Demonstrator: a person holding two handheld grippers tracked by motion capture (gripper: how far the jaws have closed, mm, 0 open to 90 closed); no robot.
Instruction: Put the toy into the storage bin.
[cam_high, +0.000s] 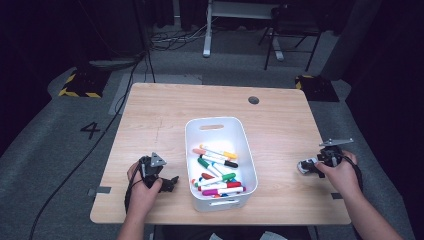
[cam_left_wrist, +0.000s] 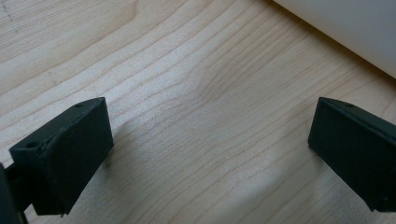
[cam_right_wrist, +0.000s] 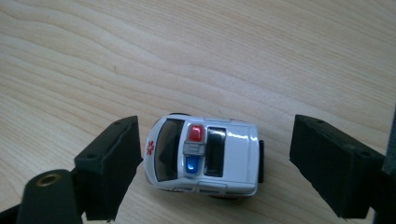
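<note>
A small white toy ambulance with a red and a blue roof light sits on the wooden table between the jaws of my right gripper. The jaws stand wide apart; the left one is close to the car's nose, the right one clear of it. From above, the toy lies at the table's right side just left of that gripper. My left gripper rests low over the table, left of the white bin, open with bare wood between its jaws.
The white bin holds several coloured markers and stands mid-table; its wall shows at the upper right of the left gripper view. A round grommet lies near the far edge. Cables run over the floor beyond the table.
</note>
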